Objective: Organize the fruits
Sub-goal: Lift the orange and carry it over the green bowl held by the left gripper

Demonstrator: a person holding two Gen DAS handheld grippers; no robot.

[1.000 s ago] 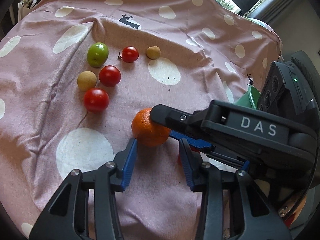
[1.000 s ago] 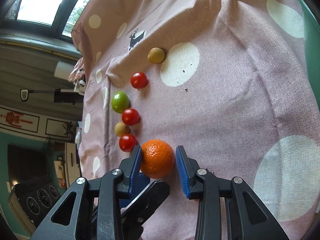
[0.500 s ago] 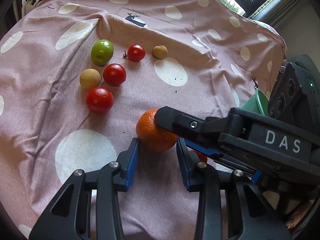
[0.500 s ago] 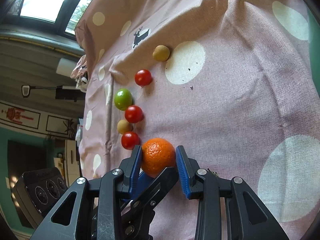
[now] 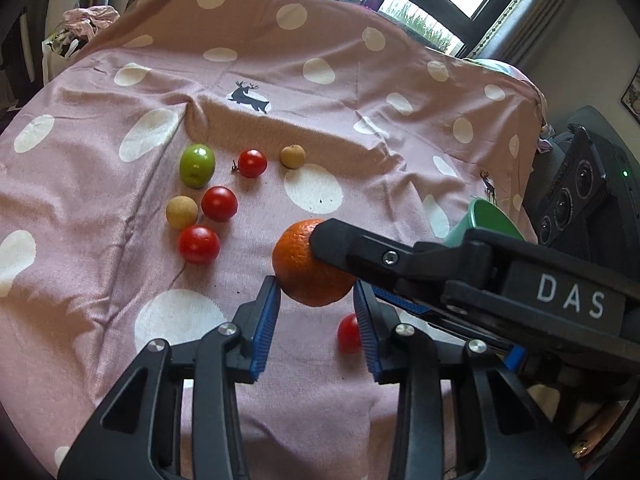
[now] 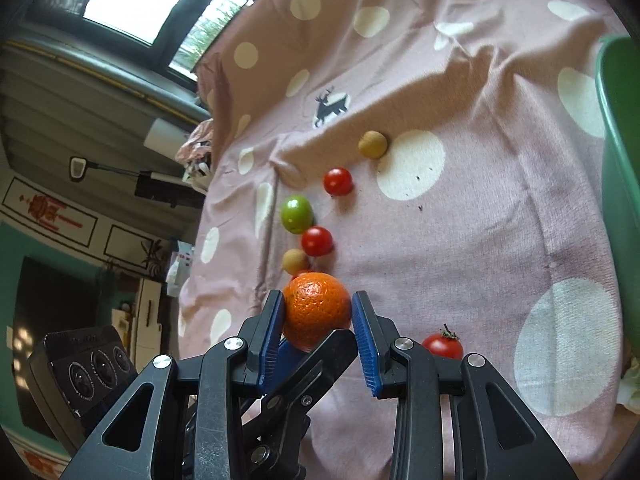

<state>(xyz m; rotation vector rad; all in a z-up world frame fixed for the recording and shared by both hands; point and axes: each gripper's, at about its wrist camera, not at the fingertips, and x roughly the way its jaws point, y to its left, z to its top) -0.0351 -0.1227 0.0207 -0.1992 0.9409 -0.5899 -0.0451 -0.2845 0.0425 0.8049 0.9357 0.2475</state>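
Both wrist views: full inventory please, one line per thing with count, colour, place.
orange: 1, orange, lifted clear of the cloth, between both grippers' pads
tomatoes: 4, red; three in the cluster on the left, one near the grippers
green fruit: 1, green, far left end of the cluster
tan fruits: 2, tan; one inside the cluster, one apart on the far right
tub: 1, green, right edge
cloth: 1, pink with white dots, under everything
left gripper: 1, black with blue pads, jaws just closed in on the orange
right gripper: 1, same colours, clamped on the orange
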